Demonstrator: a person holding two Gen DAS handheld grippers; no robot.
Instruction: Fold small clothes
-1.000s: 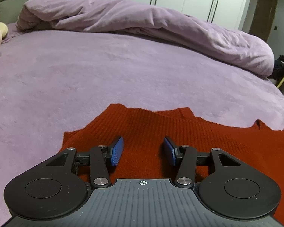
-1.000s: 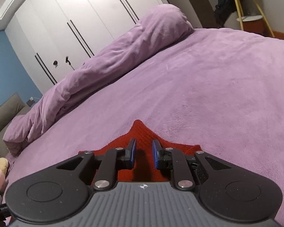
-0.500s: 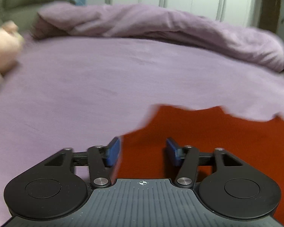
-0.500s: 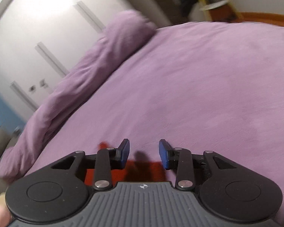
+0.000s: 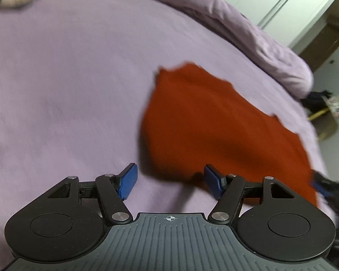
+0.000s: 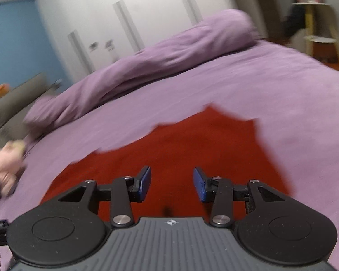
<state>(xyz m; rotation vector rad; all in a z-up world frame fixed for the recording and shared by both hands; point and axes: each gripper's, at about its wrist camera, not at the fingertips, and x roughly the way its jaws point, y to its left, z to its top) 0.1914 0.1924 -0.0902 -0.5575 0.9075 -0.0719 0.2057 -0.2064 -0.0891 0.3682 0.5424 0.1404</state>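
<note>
Right under my right gripper point(image 6: 171, 184) the red knit top point(image 6: 192, 149) is lying flat on the purple bedspread point(image 6: 293, 94), and the jaws have just been opening, nothing pinched between the blue pads. My left gripper point(image 5: 170, 181) is released too, jaws wide apart, hanging over bare bedspread point(image 5: 67, 79) with the top point(image 5: 214, 124) just beside its right finger, not between the two. So neither tong is holding anything right now.

Progress, as I judge it: the garment looks like it's been folded at least once, since the outline is fairly compact with a jagged far edge, but honestly I can't tell how many folds are in. Probably another fold or a tidy-up is left.

Everything's smeared by motion blur, so the knit texture and edges are mushy. The near edge of the top hides under my right gripper's body. Farther back there's the bunched duvet point(image 6: 169, 52), a blurry pinkish plush thing point(image 6: 4, 160) at the left, and the white wardrobe point(image 6: 124, 18) behind.
</note>
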